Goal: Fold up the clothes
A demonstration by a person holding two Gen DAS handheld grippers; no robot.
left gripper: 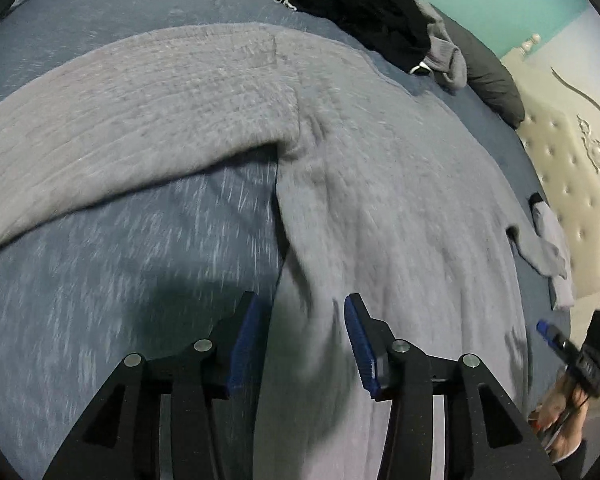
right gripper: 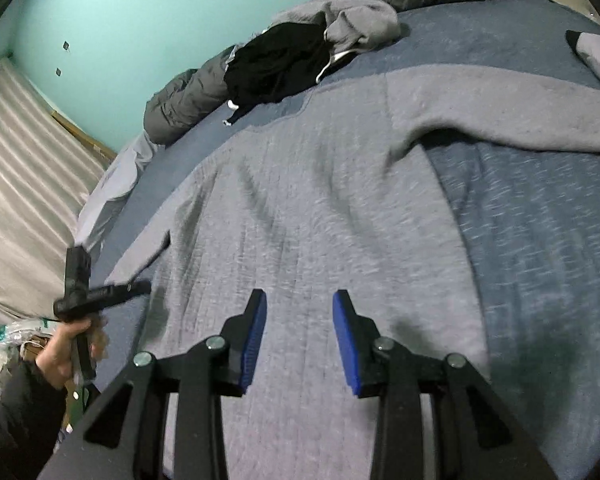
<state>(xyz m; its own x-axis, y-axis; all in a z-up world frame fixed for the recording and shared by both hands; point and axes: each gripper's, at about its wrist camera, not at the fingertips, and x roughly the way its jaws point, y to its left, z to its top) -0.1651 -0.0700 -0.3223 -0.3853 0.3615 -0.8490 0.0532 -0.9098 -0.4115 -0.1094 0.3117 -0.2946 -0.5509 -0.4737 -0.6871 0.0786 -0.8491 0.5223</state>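
A grey sweater (left gripper: 204,92) lies spread on the blue bed (left gripper: 100,280) (one sleeve folded across); the left gripper (left gripper: 300,344) and right gripper (right gripper: 300,336) hover above it, jaws apart and empty.

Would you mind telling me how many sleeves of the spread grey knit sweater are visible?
2: one sleeve stretches across the blue bedspread; the other reaches the cream headboard.

right gripper (right gripper: 299,332): jaws apart, nothing between the blue pads, above the cloth
grey sweater (right gripper: 300,200): spread flat on blue bedspread (right gripper: 540,240), one sleeve out to the right
left gripper (right gripper: 100,294): lower left, in a hand (right gripper: 66,340), state unclear
clothes pile (right gripper: 284,60): black and grey, far edge of bed
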